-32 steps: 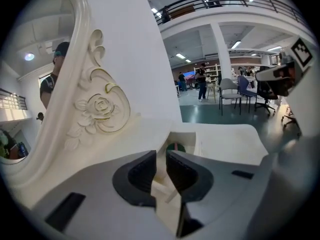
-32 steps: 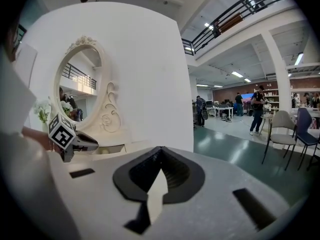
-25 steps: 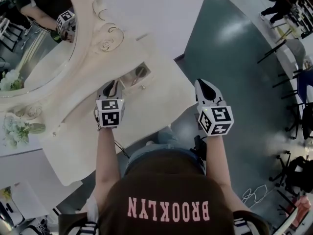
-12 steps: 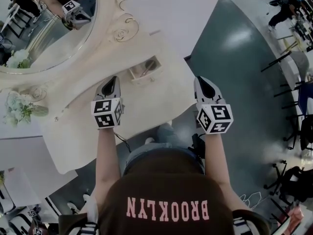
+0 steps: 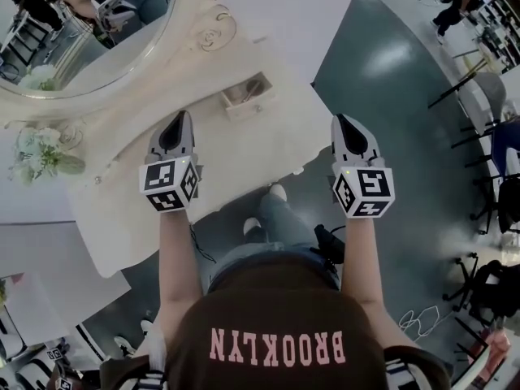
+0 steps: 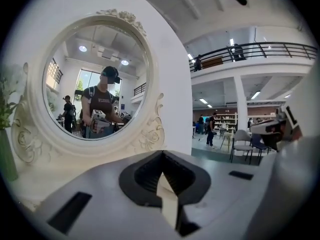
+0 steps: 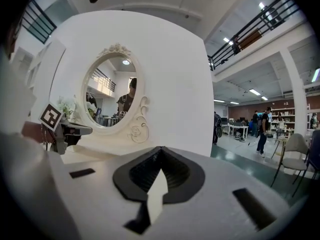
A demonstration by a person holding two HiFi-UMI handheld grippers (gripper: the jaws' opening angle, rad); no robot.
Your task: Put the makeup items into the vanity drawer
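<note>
While it hangs above cream vanity top (image 5: 122, 218), left gripper (image 5: 179, 120): jaws pressed together, empty
right gripper (image 5: 340, 122): jaws together, empty
small open cream drawer (image 5: 248, 96): near back edge

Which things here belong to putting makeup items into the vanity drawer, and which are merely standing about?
For the job:
small open cream drawer
cream vanity table that bears it
left gripper and right gripper, both shut and empty

Standing about:
oval mirror in a carved cream frame
white flowers with green leaves
black office chair
</note>
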